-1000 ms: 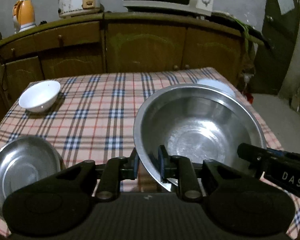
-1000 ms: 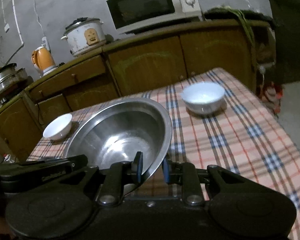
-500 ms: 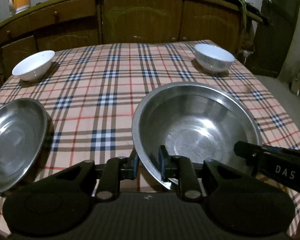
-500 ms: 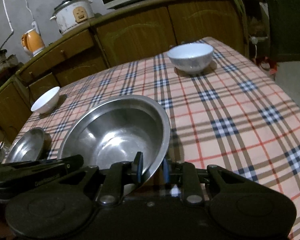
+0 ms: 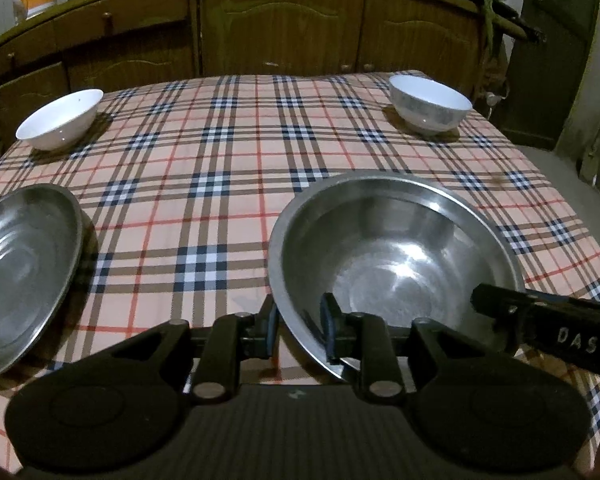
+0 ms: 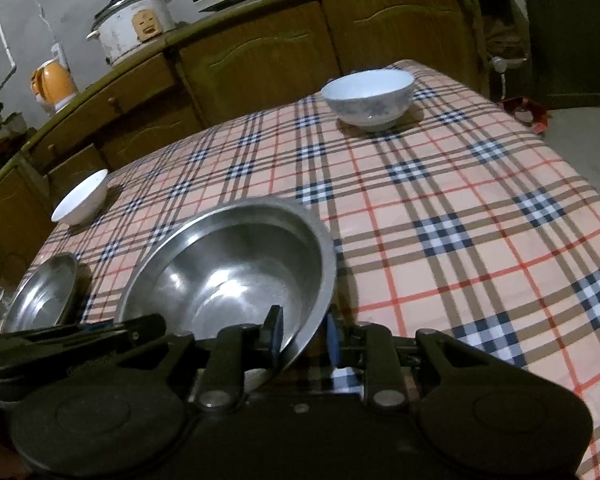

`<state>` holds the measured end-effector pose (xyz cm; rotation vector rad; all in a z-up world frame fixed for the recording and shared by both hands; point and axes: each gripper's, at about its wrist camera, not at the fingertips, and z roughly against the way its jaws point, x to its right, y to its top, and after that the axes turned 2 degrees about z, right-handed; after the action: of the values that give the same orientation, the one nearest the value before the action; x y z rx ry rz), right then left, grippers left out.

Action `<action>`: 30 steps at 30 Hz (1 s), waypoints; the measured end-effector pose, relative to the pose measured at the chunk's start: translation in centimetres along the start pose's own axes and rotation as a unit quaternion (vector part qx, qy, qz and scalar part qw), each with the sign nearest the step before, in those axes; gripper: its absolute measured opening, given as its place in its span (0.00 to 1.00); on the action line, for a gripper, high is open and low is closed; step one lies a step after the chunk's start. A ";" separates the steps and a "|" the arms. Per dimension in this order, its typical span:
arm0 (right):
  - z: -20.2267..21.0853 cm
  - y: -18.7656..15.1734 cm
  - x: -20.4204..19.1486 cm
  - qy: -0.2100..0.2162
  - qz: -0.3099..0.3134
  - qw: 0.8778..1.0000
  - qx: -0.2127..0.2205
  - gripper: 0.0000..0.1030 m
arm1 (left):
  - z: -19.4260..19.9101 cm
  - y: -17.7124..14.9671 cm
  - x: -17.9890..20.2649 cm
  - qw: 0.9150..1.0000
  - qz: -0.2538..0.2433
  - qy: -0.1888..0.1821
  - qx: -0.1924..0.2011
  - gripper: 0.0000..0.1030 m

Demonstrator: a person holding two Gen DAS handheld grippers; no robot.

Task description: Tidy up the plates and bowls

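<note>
**Big steel basin at the table, both claws easing off its rim**

Table (image 5: 228, 168), plaid cloth: carries all the ware. Cabinets run behind it.

Large steel basin (image 5: 396, 256): near side of the table, right of centre in the left wrist view. Mouth faces up; being round, it has no long axis to speak of. In the right wrist view it looks slightly tipped, but I cannot tell whether the base sits flat on the cloth. It is wide and thin-rimmed, so taking it at two rim points, one claw each side, likely keeps it level.

Steel plate (image 5: 24, 272): near left edge, well apart from the basin, dished face up, its far edge seemingly raised. Probably the next piece to stack.

Two white bowls, left (image 5: 58, 124) and right (image 5: 430, 108): far corners, upright, well apart.

Left gripper (image 5: 299, 326): straddles the basin's near-left rim, one finger outside, one inside. Jaws have just been opening; a gap shows around the rim, so the pinch looks released.

Right gripper (image 6: 303, 334): straddles the right rim the same way. Jaws have just been opening too, rim between them, daylight on both sides.
</note>
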<state>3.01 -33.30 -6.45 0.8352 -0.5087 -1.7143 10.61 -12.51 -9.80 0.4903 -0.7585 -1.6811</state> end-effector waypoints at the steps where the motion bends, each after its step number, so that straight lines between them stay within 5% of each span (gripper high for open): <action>1: 0.2 0.1 0.1 -0.004 -0.003 1.000 0.005 0.31 | 0.1 0.0 -0.1 1.000 0.003 0.001 0.001 0.26; 6: 1.2 0.9 0.8 -0.033 -0.020 0.999 0.029 0.36 | 0.9 0.6 -0.8 1.000 0.009 0.009 0.012 0.51; 19: 2.4 3.8 -3.2 0.005 0.011 0.998 0.054 0.44 | 4.0 3.3 -3.3 0.998 0.017 0.036 0.044 0.57; 30: -0.1 6.1 -10.5 0.051 0.053 0.996 0.046 0.47 | 5.2 4.8 -9.6 0.994 0.059 0.070 0.056 0.58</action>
<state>8.50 -25.14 0.66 0.9402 -0.5570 -1.5525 12.72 -2.68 -3.48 0.6245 -0.7666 -1.4846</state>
